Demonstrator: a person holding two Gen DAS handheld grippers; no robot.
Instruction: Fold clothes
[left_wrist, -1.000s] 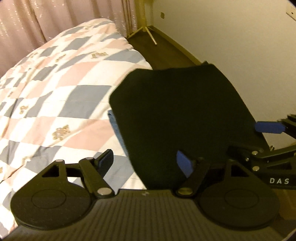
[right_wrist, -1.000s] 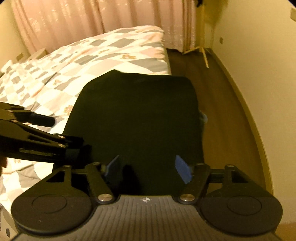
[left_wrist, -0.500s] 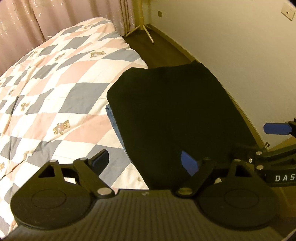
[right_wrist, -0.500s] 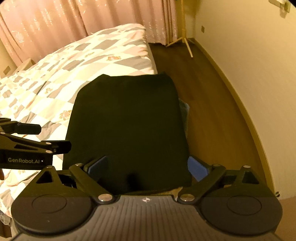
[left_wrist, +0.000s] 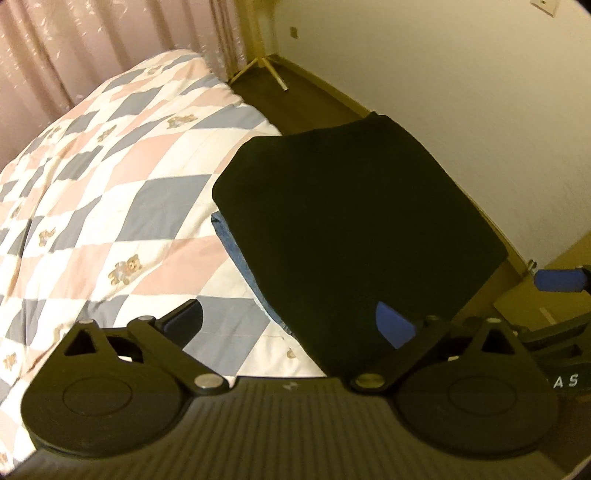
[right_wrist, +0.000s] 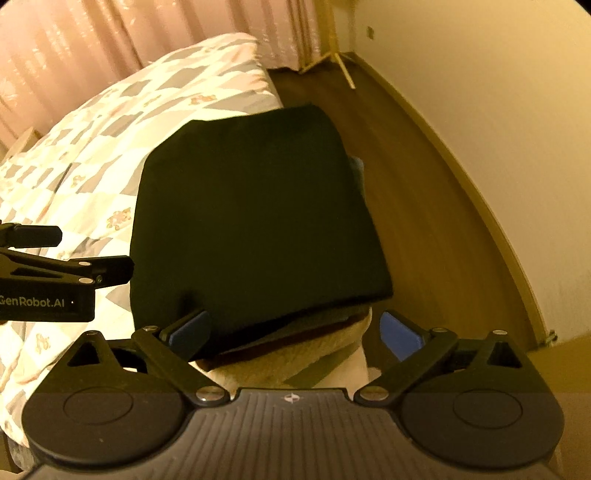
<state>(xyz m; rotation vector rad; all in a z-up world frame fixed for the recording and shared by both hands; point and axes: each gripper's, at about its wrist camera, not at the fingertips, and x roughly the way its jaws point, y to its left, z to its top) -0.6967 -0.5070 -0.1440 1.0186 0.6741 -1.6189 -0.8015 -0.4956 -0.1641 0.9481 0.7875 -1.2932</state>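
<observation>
A folded black garment (left_wrist: 354, 229) lies flat near the bed's corner, on top of a folded blue denim piece (left_wrist: 240, 254). It also shows in the right wrist view (right_wrist: 255, 206), with a sliver of the denim (right_wrist: 357, 166) at its right edge. My left gripper (left_wrist: 291, 325) is open, low at the garment's near left corner, holding nothing. My right gripper (right_wrist: 295, 328) is open at the garment's near edge, above other folded layers (right_wrist: 295, 354). The right gripper's blue fingertip (left_wrist: 557, 280) shows in the left wrist view, and the left gripper's fingers (right_wrist: 33, 236) show in the right wrist view.
The bed carries a checked pink, grey and white quilt (left_wrist: 110, 206). Dark wood floor (right_wrist: 424, 206) runs between the bed and a cream wall (left_wrist: 461, 81). Pink curtains (right_wrist: 110, 48) hang behind. A pale tripod leg (right_wrist: 343, 70) stands in the far corner.
Both grippers have opened wider and drawn back from the black garment, which has been let go and now lies flat on the pile.
</observation>
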